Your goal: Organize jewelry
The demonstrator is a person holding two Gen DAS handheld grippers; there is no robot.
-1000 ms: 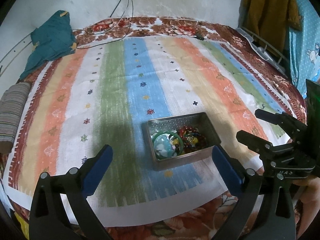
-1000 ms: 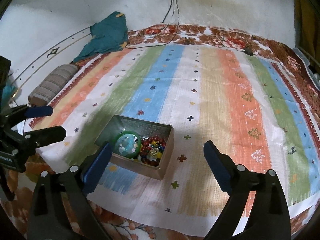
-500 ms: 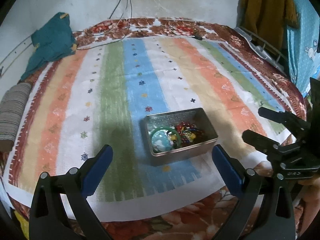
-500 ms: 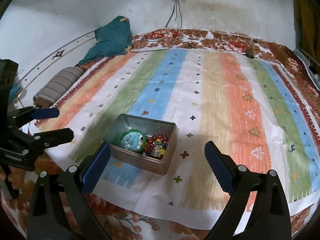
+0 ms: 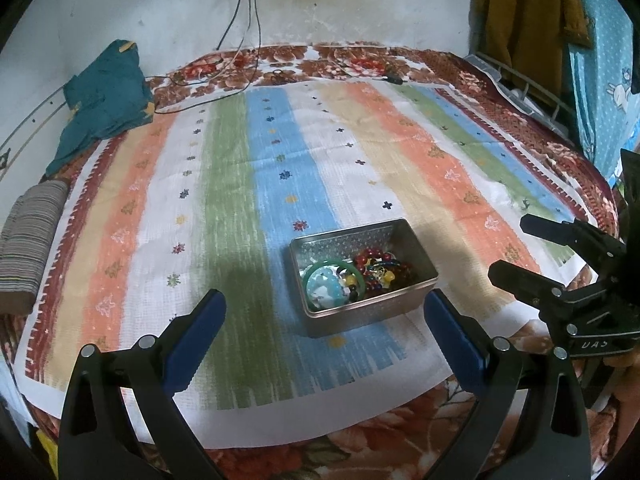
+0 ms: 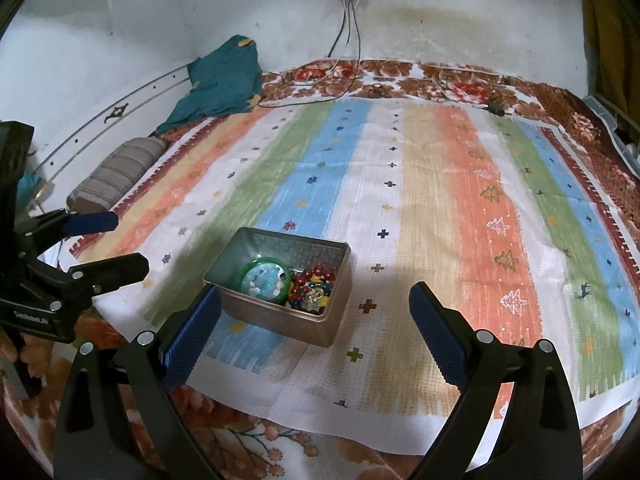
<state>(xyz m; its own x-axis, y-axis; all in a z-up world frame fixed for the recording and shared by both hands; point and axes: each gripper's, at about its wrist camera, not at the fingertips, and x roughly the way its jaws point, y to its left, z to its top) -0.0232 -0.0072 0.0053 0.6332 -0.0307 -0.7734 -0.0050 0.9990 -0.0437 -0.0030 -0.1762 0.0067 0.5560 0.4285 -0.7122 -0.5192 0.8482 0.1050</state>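
A silver metal tin (image 5: 416, 294) (image 6: 320, 328) sits on the striped cloth near the bed's front edge. Inside it lie a green bangle (image 5: 320, 270) (image 6: 256, 268) around a pale blue round piece, and red and mixed-colour beads (image 5: 380, 266) (image 6: 314, 286). My left gripper (image 5: 324, 322) is open and empty, held back from the tin with the tin between its fingertips in view. My right gripper (image 6: 314, 318) is open and empty, just short of the tin's near right corner. Each gripper shows in the other's view, right gripper (image 5: 516, 250), left gripper (image 6: 126, 244).
A striped cloth (image 5: 360, 152) covers a floral bedspread (image 6: 436, 80). A teal garment (image 5: 104, 104) and a striped grey bolster (image 5: 32, 236) lie at the left. Cables (image 5: 240, 40) hang from a wall socket at the back. Clothes (image 5: 520, 12) hang at the right.
Both grippers have pulled back and up from the tin, so more of the bed shows. Both stay open and empty. The tin has not moved.
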